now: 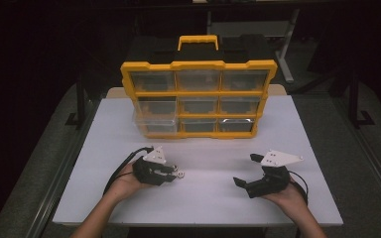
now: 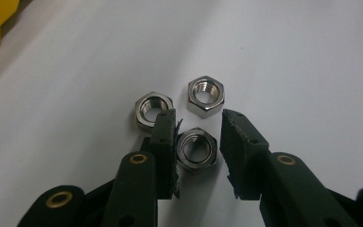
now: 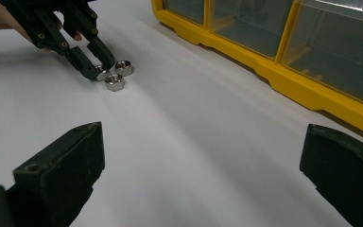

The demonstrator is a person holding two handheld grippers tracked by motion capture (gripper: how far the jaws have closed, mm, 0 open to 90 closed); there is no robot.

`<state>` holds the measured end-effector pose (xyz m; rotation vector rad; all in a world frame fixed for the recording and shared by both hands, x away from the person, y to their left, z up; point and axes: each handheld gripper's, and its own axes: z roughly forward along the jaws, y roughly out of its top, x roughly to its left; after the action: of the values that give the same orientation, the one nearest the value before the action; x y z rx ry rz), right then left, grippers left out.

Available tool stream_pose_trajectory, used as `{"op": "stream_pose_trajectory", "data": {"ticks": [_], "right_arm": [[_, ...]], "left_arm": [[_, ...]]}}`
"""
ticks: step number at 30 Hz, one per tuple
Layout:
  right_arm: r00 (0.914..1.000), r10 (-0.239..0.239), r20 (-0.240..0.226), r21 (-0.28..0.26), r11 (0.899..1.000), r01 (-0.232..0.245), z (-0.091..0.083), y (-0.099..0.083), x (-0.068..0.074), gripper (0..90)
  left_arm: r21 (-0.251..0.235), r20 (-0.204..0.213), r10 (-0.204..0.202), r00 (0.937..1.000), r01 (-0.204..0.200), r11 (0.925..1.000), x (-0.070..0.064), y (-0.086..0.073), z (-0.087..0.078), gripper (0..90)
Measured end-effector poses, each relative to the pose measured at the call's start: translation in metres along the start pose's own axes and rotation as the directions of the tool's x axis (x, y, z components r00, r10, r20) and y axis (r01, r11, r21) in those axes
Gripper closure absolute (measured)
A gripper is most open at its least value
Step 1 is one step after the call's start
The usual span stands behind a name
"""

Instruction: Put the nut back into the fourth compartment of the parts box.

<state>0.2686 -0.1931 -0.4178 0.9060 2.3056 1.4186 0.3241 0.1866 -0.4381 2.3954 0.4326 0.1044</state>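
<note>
Left gripper (image 2: pixel 198 146) jaws parted around one hex nut (image 2: pixel 196 150), left pad touching it, right pad just clear; two more nuts (image 2: pixel 206 97) lie just beyond on the white table (image 2: pixel 312 61). Right gripper (image 3: pixel 203 165) gapes wide, holding nothing, near the yellow organizer (image 1: pixel 198 96).

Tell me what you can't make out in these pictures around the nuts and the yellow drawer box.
- Left gripper: in its own view one jaw covers the edge of the left nut; whether the other jaw touches the middle nut is unclear.
- Nuts in the high view: too small to count.
- Yellow drawer box: dim, reflective fronts hide any contents in the high view; the right gripper view cuts it off at the frame edge.
- Right gripper: jaw tips cut off at bottom.
</note>
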Motion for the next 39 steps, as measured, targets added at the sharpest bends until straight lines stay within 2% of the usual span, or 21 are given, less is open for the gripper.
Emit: {"op": "stream_pose_trajectory", "data": {"ticks": [4, 5, 9, 11, 15, 16, 21, 23, 24, 26, 28, 33, 34, 38, 39], "right_arm": [[1.0, -0.001, -0.001, 0.0, 1.0, 0.001, 0.0, 0.0, 0.0, 0.1], [1.0, -0.003, -0.001, -0.001, 1.0, 0.003, 0.0, 0.0, 0.0, 0.1], [1.0, -0.003, 0.0, 0.0, 1.0, 0.003, 0.0, 0.0, 0.0, 0.1], [1.0, -0.002, 0.0, 0.0, 1.0, 0.002, 0.0, 0.0, 0.0, 0.1], [1.0, -0.003, 0.0, -0.003, 1.0, 0.003, 0.0, 0.0, 0.001, 0.1], [1.0, -0.003, -0.001, -0.002, 1.0, 0.003, 0.0, -0.001, 0.001, 0.1], [1.0, -0.005, -0.001, 0.006, 1.0, 0.005, 0.001, -0.002, 0.0, 0.1], [1.0, -0.002, -0.006, 0.016, 1.0, 0.002, 0.0, -0.001, 0.001, 5.6], [1.0, -0.004, -0.003, 0.022, 1.0, 0.004, 0.0, -0.001, 0.001, 6.0], [1.0, -0.004, -0.002, 0.025, 1.0, 0.004, 0.0, -0.002, 0.001, 6.0], [1.0, -0.005, -0.003, 0.025, 1.0, 0.005, 0.0, -0.003, 0.001, 5.3], [1.0, 0.007, -0.004, 0.034, 0.999, -0.007, 0.002, -0.003, 0.0, 4.8], [0.9999, 0.011, -0.005, 0.034, 0.999, -0.011, 0.002, -0.002, -0.001, 4.3], [0.9998, 0.015, 0.014, 0.013, 1.0, -0.015, -0.001, 0.001, -0.001, 4.2], [0.9998, 0.011, 0.015, 0.021, 1.0, -0.011, -0.001, 0.002, 0.0, 3.8]], "left_arm": [[0.017, 0.002, 0.007, 1.0, -0.007, 0.9998, 0.0, -0.001, 0.001, 67.0], [0.002, 0.0, -0.009, 1.0, 0.009, 1.0, -0.002, -0.001, 0.003, 67.4], [0.006, -0.008, -0.008, 0.9999, 0.008, 0.9999, -0.002, -0.001, 0.003, 69.1], [0.031, -0.009, 0.024, 0.9997, -0.024, 0.9992, 0.0, -0.001, 0.001, 69.5], [0.037, -0.009, 0.027, 0.9996, -0.027, 0.999, 0.0, 0.0, 0.001, 70.3], [0.029, -0.011, 0.016, 0.9998, -0.016, 0.9994, -0.001, 0.0, 0.001, 70.4], [0.034, -0.01, 0.013, 0.9999, -0.012, 0.9994, -0.001, 0.0, 0.001, 70.6], [0.026, -0.01, 0.002, 1.0, -0.002, 0.9997, -0.001, 0.0, 0.0, 70.6], [0.035, -0.008, 0.016, 0.9998, -0.016, 0.9993, 0.0, 0.0, -0.001, 70.6], [0.013, -0.012, -0.004, 0.9999, 0.004, 0.9999, -0.001, -0.001, -0.002, 70.6], [0.007, -0.011, 0.001, 0.9999, -0.001, 1.0, 0.0, 0.0, -0.005, 70.6], [-0.007, -0.012, -0.022, 0.9997, 0.022, 0.9997, 0.0, 0.002, -0.008, 70.6], [-0.002, -0.015, -0.011, 0.9998, 0.011, 0.9999, 0.0, 0.004, -0.009, 70.6], [-0.029, -0.016, -0.049, 0.9987, 0.048, 0.9984, -0.002, 0.006, -0.014, 70.6], [-0.017, -0.017, -0.03, 0.9994, 0.03, 0.9994, -0.001, 0.007, -0.016, 70.6]]}}
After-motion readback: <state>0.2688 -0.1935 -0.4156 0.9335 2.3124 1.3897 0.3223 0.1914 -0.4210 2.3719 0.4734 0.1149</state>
